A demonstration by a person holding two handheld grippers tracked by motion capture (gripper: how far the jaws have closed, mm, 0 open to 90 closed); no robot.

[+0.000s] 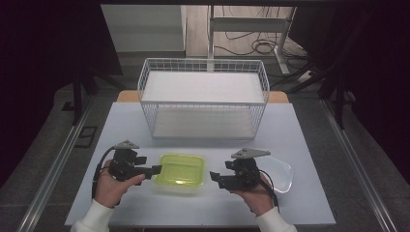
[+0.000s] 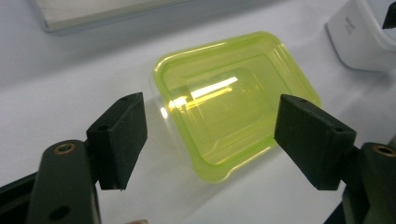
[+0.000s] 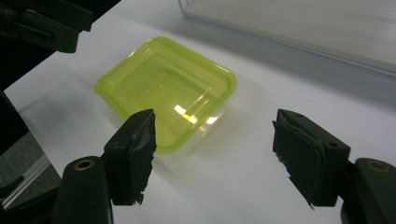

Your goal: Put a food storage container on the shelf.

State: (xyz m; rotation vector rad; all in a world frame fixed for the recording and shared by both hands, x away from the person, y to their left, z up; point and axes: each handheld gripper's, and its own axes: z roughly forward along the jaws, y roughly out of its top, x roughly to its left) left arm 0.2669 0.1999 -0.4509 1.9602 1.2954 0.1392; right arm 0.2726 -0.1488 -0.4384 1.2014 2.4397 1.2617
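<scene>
On the worktop one green container, one clear lid and one wire basket are counted; the container is flanked by the left hand-held gripper and right hand-held gripper, both released, touching nothing.

Bare table open between wire basket and green container; clear lid blocking the right, both grippers flanking the container closely

My left tongs and right tongs are matte black, each topped by a grey three-cornered plate, with a black cable looping back. Brass-ringed screw holes sit behind the square pads. My sleeves are white.
</scene>
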